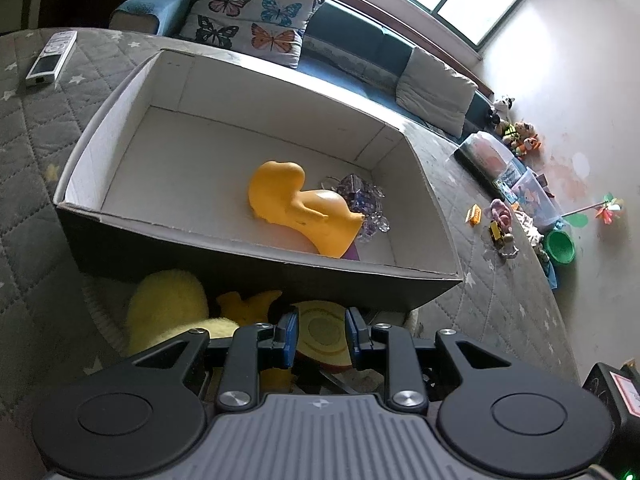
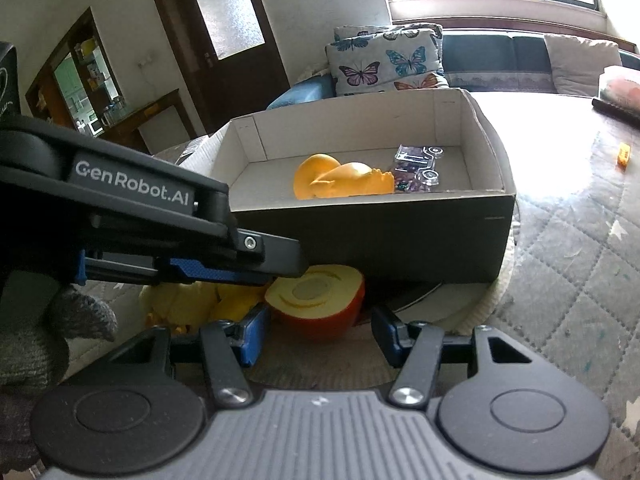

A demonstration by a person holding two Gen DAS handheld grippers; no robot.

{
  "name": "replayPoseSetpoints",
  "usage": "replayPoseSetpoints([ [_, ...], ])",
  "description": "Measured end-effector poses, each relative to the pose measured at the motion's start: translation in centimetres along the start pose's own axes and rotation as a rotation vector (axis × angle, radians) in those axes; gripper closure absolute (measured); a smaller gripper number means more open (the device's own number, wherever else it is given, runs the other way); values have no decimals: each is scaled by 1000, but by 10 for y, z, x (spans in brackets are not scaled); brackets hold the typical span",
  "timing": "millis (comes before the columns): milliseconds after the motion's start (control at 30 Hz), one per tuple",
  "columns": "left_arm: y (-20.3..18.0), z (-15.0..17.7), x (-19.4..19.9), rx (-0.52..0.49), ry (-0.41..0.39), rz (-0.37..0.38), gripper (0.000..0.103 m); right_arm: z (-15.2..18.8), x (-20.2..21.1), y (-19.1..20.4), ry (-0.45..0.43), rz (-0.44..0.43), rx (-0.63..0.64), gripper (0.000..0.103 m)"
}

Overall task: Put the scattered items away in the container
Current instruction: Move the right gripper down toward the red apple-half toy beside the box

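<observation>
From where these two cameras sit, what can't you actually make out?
- Yellow plush toy: its shape is cut off by the box in the left wrist view.
- Half pumpkin toy: whether the left gripper touches it is unclear.
- Clear sparkly item in the box: too small to identify.
- Small toys across the mat: too tiny.

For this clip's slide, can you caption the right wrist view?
Open right gripper faces a halved orange toy fruit beside the cardboard box, while the left gripper reaches over it.

Both wrist views face the box (image 1: pixel 256 256) (image 2: pixel 372 232) closely, from low.
</observation>
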State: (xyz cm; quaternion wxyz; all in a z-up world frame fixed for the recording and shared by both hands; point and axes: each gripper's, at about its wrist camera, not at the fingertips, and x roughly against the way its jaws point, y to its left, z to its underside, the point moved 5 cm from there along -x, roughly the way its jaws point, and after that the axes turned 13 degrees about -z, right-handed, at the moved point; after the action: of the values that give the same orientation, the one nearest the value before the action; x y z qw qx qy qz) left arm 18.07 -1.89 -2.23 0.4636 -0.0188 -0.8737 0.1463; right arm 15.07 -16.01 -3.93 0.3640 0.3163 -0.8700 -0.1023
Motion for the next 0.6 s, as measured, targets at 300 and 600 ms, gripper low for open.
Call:
replayPoseSetpoints([
  [300,-3,-3,-1,-11,8,-5,75,-2,-4,-2,6,-12,38,45],
  [600,-6,-2,-3,-23,14,-5,73,2,0,-1,5,-11,37,48],
])
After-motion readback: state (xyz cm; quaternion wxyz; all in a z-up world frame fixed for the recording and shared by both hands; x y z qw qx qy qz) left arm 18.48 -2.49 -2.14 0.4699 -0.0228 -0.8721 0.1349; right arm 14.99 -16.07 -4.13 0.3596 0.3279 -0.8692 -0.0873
